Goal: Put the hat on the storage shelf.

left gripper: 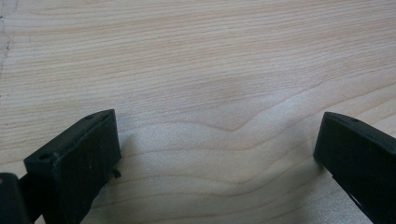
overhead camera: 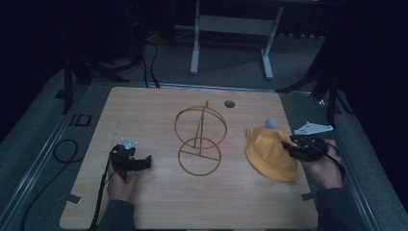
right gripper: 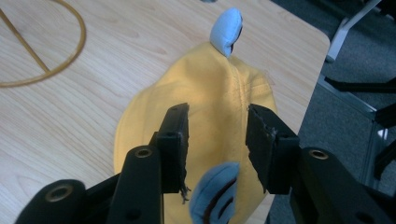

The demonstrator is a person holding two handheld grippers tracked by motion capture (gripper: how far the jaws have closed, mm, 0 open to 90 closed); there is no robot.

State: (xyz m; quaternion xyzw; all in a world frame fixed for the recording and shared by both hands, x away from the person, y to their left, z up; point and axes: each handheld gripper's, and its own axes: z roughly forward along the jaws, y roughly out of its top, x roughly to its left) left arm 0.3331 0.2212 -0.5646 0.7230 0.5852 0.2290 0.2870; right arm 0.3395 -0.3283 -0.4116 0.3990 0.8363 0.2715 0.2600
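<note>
Yellow cloth hat (right gripper: pixel 205 102), blue ear tabs, flat on table; right gripper (right gripper: pixel 217 140) jaws astride, unclamped; left gripper (left gripper: pixel 217 154) jaws apart.

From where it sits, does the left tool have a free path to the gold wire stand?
Probably yes. The left tool rests open on bare table, and nothing lies between it and the gold wire stand to its right; the yellow hat sits beyond the stand.

yellow hat (right gripper: pixel 205 88) is soft matt cloth, desk (left gripper: pixel 210 60) smooth pale wood grain, wire stand (overhead camera: pixel 199 139) thin shiny gold metal
</note>
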